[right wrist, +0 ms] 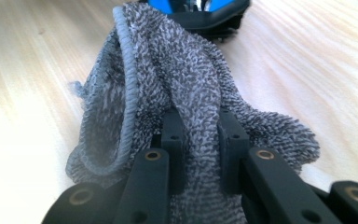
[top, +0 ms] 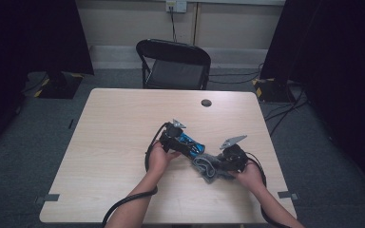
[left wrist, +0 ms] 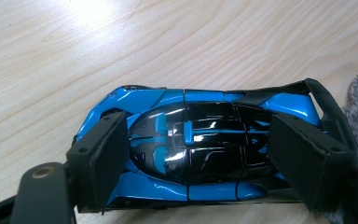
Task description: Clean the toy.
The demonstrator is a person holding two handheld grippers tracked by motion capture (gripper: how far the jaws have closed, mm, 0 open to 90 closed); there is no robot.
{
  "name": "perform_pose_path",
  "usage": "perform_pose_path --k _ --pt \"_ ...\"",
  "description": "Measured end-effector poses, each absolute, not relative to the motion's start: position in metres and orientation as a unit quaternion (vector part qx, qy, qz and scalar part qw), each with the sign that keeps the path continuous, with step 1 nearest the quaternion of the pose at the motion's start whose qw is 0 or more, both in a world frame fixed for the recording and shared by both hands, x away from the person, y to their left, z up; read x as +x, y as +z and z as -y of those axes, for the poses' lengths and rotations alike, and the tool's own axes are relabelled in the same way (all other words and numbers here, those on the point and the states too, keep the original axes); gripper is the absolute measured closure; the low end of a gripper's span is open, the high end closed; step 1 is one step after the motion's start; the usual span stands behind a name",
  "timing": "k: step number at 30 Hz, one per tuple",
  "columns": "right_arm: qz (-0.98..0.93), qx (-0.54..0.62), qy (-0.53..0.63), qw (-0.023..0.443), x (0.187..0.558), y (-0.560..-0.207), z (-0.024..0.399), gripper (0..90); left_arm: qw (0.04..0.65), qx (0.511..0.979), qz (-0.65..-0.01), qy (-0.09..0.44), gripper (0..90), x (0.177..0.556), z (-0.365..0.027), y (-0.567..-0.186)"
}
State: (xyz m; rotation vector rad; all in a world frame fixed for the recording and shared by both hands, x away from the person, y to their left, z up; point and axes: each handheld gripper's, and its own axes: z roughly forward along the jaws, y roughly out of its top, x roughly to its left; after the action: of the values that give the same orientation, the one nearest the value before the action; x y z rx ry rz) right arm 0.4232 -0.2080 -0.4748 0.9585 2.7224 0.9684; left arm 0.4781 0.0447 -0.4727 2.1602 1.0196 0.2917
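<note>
A blue and black toy car (left wrist: 191, 144) lies on the wooden table, and my left gripper (left wrist: 193, 158) is shut on it, one pad on its nose and one on its tail. In the high view the car (top: 190, 142) sits right of table centre under the left gripper (top: 183, 142). A grey speckled cloth (right wrist: 177, 88) is pinched between the jaws of my right gripper (right wrist: 199, 140), which is shut on it. The cloth's far end touches the car's tail (right wrist: 200, 11). From above, the cloth (top: 208, 167) lies bunched between the two hands, with the right gripper (top: 218, 164) beside it.
The light wooden table (top: 123, 137) has a round dark cable hole (top: 206, 102) near its far edge. A black folding chair (top: 175, 64) stands behind the table. Cables trail from both grippers off the near edge.
</note>
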Motion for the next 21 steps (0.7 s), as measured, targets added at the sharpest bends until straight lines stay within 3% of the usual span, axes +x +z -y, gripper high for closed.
perform_pose_path --k 21 --pt "-0.881 0.356 0.303 0.074 0.446 -0.474 0.226 76.5 0.361 0.837 -0.396 0.114 20.9 0.478 -0.045 -0.473"
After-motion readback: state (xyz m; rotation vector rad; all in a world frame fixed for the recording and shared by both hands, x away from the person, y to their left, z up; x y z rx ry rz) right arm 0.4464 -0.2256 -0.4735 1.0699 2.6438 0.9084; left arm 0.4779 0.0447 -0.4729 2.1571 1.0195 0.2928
